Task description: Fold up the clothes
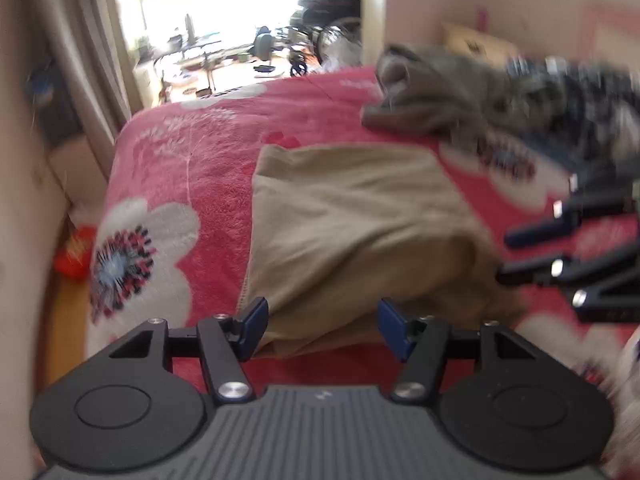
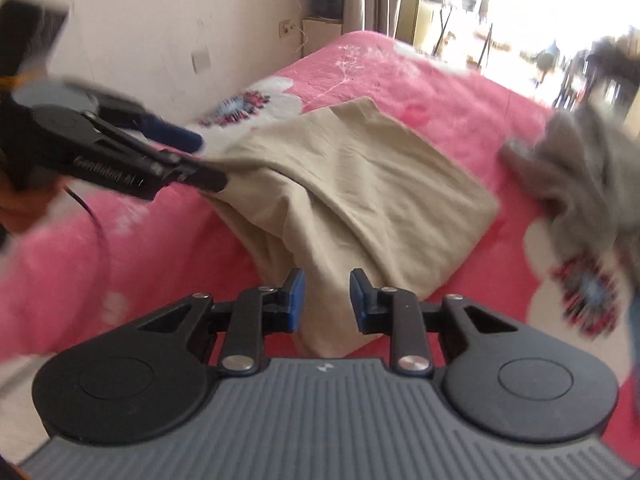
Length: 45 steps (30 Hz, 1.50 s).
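**Risk: the fold slumps**

Beige garment (image 2: 360, 184) lies doubled on pink blanket (image 1: 180, 168). Left gripper (image 1: 322, 326) wide open, right gripper (image 2: 327, 300) half open, both empty over its near edge (frames blurred). Shallow single-layer pinch could drag it crooked toward grey clothes (image 1: 432, 96).

The pink blanket (image 1: 180, 168) is lying bare along its far side toward the window, leaving open room there for a gripper to pass. The tan cloth (image 2: 360, 184) is taking up the middle, bunched higher along its near edge. The grey garment (image 2: 580, 168) is sitting in a heap just beyond the tan cloth's far corner, with a narrow strip of blanket showing between them, and darker clothes (image 1: 580, 92) are crowding behind it. The left gripper (image 2: 208, 160) is reaching in over the tan cloth's wall-side edge, blocking that approach. The wall (image 2: 160, 20) is closing off the blanket's side there.
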Tool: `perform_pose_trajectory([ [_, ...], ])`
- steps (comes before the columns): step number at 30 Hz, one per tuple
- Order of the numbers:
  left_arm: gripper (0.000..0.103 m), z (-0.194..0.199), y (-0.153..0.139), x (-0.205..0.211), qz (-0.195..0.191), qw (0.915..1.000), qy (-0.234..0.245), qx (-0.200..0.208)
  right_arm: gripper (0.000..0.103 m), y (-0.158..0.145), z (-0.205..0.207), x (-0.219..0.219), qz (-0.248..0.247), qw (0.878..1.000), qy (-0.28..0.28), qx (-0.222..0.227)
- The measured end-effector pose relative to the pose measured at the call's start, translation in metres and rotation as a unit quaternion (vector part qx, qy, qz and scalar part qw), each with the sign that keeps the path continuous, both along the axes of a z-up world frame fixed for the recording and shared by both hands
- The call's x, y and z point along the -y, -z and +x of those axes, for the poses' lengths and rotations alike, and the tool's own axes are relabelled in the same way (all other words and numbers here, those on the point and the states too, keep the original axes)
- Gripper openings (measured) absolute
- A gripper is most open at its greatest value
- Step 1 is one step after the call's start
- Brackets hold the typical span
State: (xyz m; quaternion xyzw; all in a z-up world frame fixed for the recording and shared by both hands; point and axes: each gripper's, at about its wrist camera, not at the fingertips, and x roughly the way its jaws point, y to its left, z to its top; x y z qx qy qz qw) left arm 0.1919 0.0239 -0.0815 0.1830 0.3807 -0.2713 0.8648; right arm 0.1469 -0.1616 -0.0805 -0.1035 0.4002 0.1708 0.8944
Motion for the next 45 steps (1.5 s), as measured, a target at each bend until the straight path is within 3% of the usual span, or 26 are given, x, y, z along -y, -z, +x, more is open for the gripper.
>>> perform_pose_trajectory([
  [3, 0.062, 0.0, 0.019, 0.013, 0.06, 0.9975, 0.022, 0.03, 0.027, 0.008, 0.006, -0.017, -0.026, 1.0, -0.016, 0.006],
  [5, 0.061, 0.006, 0.029, 0.014, 0.081, 0.9954, 0.01, 0.05, 0.028, 0.018, 0.01, -0.026, -0.055, 0.998, -0.023, 0.017],
  [6, 0.058, 0.011, 0.031, 0.011, 0.079, 0.9956, -0.004, 0.051, 0.028, 0.022, 0.013, -0.029, -0.062, 0.998, -0.023, 0.022],
  [8, 0.056, 0.023, 0.032, 0.001, 0.059, 0.9967, -0.035, 0.043, 0.011, 0.025, 0.017, -0.027, -0.05, 0.999, -0.009, 0.02],
  [10, 0.056, 0.029, 0.036, -0.004, 0.056, 0.9969, -0.043, 0.035, 0.008, 0.023, 0.018, -0.023, -0.032, 0.999, 0.005, 0.021],
  [14, 0.056, 0.04, 0.044, -0.014, 0.049, 0.9969, -0.059, 0.02, 0.007, 0.03, 0.003, -0.038, -0.061, 0.997, -0.025, 0.029],
  [18, 0.062, 0.05, 0.05, -0.023, 0.037, 0.9961, -0.08, -0.002, 0.008, 0.078, -0.001, -0.061, -0.14, 0.988, -0.065, 0.029],
  [22, 0.065, 0.055, 0.039, -0.037, 0.009, 0.9953, -0.088, -0.038, 0.018, 0.087, -0.018, -0.074, -0.176, 0.979, -0.066, 0.073],
  [23, 0.065, 0.052, 0.035, -0.041, 0.009, 0.9956, -0.086, -0.037, 0.023, 0.079, -0.022, -0.069, -0.158, 0.982, -0.065, 0.075],
  [26, 0.067, 0.04, 0.022, -0.051, 0.014, 0.9965, -0.079, -0.025, 0.023, 0.041, -0.028, -0.039, -0.044, 0.997, -0.027, 0.065],
  [30, 0.066, 0.029, 0.012, -0.06, 0.024, 0.9948, -0.097, -0.022, 0.019, -0.004, -0.033, -0.004, 0.086, 0.992, 0.029, 0.088],
  [32, 0.065, 0.028, 0.011, -0.063, 0.029, 0.9925, -0.116, -0.023, 0.01, -0.011, -0.023, -0.006, 0.103, 0.988, 0.044, 0.104],
  [34, 0.063, 0.029, 0.01, -0.067, 0.03, 0.9899, -0.136, -0.025, 0.008, -0.003, -0.008, -0.01, 0.115, 0.987, 0.046, 0.099],
  [37, 0.061, 0.032, 0.004, -0.076, 0.001, 0.9862, -0.162, -0.034, 0.008, 0.056, 0.014, -0.03, 0.1, 0.995, 0.027, 0.008],
  [39, 0.061, 0.031, -0.003, -0.078, -0.021, 0.9854, -0.166, -0.031, 0.007, 0.086, 0.013, -0.038, 0.073, 0.997, 0.024, 0.004],
  [41, 0.063, 0.028, -0.008, -0.077, -0.047, 0.9855, -0.16, -0.032, 0.008, 0.08, 0.007, -0.044, 0.052, 0.998, 0.007, 0.02],
  [45, 0.062, 0.028, 0.005, -0.071, -0.081, 0.9812, -0.163, -0.065, 0.008, 0.045, -0.004, -0.031, 0.102, 0.994, 0.003, 0.048],
])
